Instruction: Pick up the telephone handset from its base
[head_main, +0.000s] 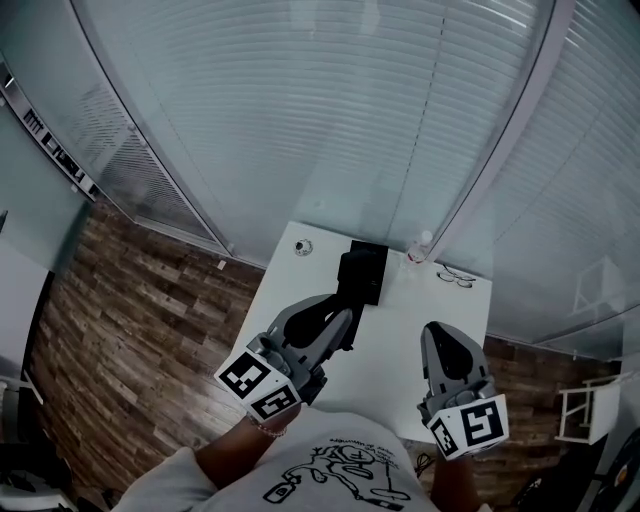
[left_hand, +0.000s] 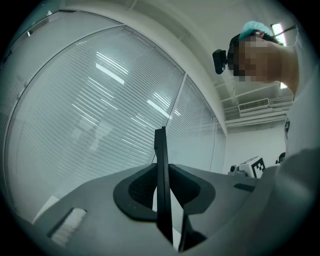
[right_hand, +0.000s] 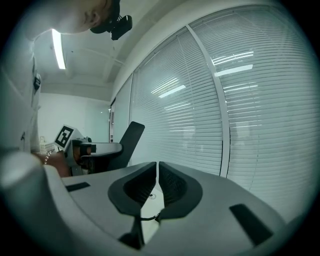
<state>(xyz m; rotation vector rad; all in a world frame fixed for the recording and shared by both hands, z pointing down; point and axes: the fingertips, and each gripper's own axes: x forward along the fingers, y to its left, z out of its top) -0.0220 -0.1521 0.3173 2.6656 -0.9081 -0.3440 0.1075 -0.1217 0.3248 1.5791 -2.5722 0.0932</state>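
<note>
Handset is in the grip of the left gripper, jaws clamped on it. Seen along those jaws it shows as a thin dark slab edge-on between the pads. It sits just near of the black telephone base, at the far middle of the white table; whether it touches the base, I can't tell. From the right gripper view, the handset tilts upward out of the left claw. Right gripper hovers over the table's near right, well apart from the phone, jaws drawn together, nothing between them. Glasses lie at the far right.
</note>
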